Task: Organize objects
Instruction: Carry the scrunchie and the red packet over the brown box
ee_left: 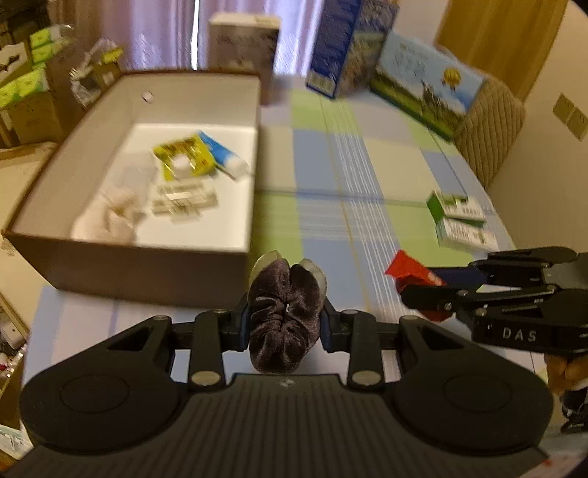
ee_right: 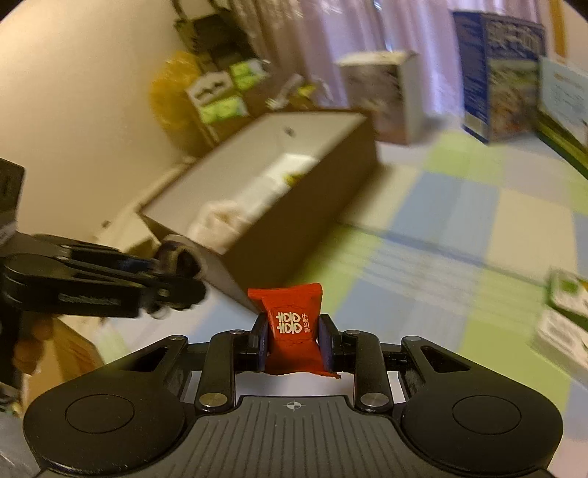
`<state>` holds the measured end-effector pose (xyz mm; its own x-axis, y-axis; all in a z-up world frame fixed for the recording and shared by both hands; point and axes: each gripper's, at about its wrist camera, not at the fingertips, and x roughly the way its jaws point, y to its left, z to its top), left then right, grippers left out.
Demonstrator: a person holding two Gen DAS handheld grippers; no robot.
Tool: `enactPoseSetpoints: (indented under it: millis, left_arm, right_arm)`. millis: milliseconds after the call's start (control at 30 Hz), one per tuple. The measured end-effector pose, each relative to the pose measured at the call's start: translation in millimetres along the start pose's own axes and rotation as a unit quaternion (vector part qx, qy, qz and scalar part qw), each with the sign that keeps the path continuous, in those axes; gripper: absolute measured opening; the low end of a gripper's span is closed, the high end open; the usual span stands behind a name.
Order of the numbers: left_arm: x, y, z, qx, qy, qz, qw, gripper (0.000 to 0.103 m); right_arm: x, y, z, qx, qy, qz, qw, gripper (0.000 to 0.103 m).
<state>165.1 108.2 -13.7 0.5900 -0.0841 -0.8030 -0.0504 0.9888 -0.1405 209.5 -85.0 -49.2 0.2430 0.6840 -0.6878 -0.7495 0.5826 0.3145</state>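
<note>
Velvet catches the eye first: a dark purple scrunchie (ee_left: 284,316), gathered into soft puckered folds, is pinched between the pressed-together jaws of the left gripper (ee_left: 286,323) and bulges out above and below them. It hangs in the air just in front of the near wall of an open cardboard box (ee_left: 147,272), brown outside and white inside. The right gripper (ee_right: 293,340) is clamped on a small red candy packet (ee_right: 292,323) printed with white characters, its crimped ends sticking out past the pads; it sits just beside the left gripper, off the box's near corner.

Inside the box lie a yellow packet (ee_left: 185,156), a blue-and-white tube (ee_left: 226,156), some white printed sachets (ee_left: 183,198) and a crumpled white cloth or bag (ee_left: 114,217), all blurred.

Everything rests on a checked cloth (ee_left: 367,176) of pale blue, green and lilac squares. A green-and-white carton (ee_left: 461,220) lies on it to the right, well apart from the box. Along the far edge stand a white carton (ee_left: 244,47), a blue carton (ee_left: 349,47) and a landscape-printed carton (ee_left: 426,84) with a balloon on it. Pale curtains (ee_left: 161,29) hang behind, and stacked boxes with green labels (ee_left: 33,66) crowd the left side of the room.
</note>
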Motion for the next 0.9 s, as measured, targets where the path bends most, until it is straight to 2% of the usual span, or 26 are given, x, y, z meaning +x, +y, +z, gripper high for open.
enactPoseSetpoints:
  millis: [167, 367, 667, 900]
  left_arm:
    - [-17, 29, 15, -0.014, -0.026, 0.017, 0.9994, 0.029]
    - [-18, 62, 28, -0.034, -0.036, 0.037, 0.9981, 0.030]
    - [-3, 109, 48, -0.038, -0.031, 0.054, 0.9973, 0.030]
    - [19, 133, 65, -0.031, -0.015, 0.045, 0.9984, 0.031]
  right_arm:
    - [14, 31, 30, -0.012, -0.022, 0.031, 0.999, 0.025]
    - [37, 59, 55, -0.029, -0.035, 0.035, 0.998, 0.025]
    - [89, 79, 84, -0.031, -0.031, 0.008, 0.999, 0.025]
    - [116, 75, 94, -0.014, -0.017, -0.018, 1.000, 0.025]
